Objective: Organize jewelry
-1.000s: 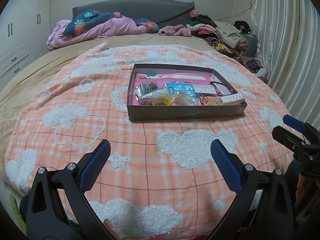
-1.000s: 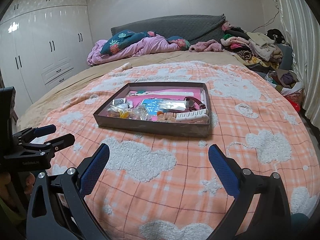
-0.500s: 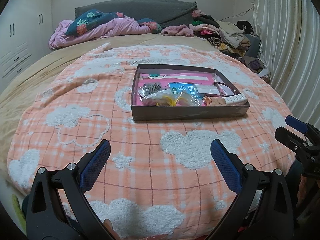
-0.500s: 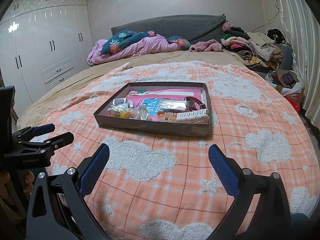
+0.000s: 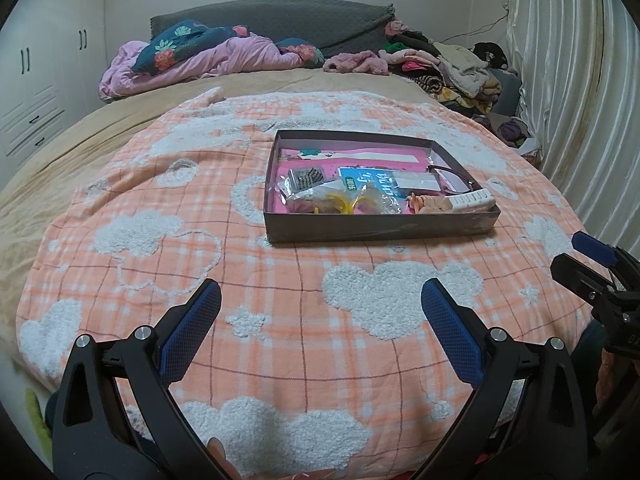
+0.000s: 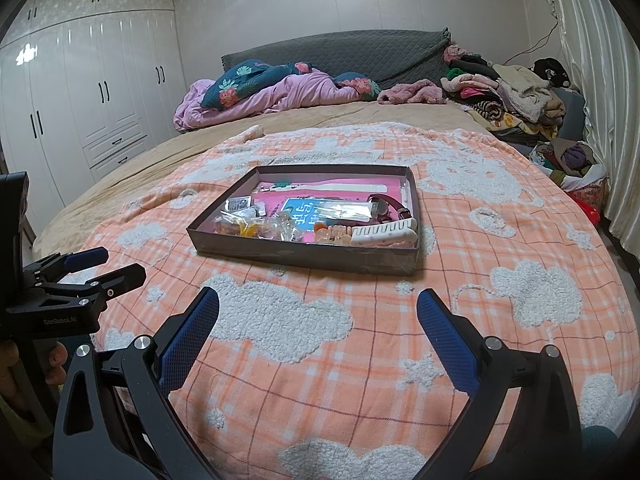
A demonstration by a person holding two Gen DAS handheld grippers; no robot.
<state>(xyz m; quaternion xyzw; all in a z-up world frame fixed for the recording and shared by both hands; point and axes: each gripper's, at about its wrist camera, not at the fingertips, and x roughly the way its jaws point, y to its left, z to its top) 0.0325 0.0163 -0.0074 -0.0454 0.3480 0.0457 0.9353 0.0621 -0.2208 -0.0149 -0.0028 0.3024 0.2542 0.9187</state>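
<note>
A shallow dark box [image 5: 380, 232] with a pink lining lies on an orange plaid blanket [image 5: 280, 300] on the bed; it also shows in the right wrist view [image 6: 312, 258]. Inside lie clear bags with yellow pieces [image 5: 340, 202], a blue card [image 6: 304, 212], a white hair clip [image 6: 384, 236], an orange clip [image 6: 332, 234] and a dark watch [image 6: 386, 206]. My left gripper [image 5: 320, 312] is open and empty, well short of the box. My right gripper [image 6: 318, 320] is open and empty, also short of the box.
Pink and floral bedding [image 6: 272, 92] lies piled at the grey headboard. A heap of clothes [image 6: 516, 96] fills the far right corner. White wardrobes [image 6: 80, 100] stand on the left, a curtain [image 5: 580, 80] on the right.
The left gripper has shifted slightly, so the box sits a little further right in its view. Both grippers stay open and empty.
</note>
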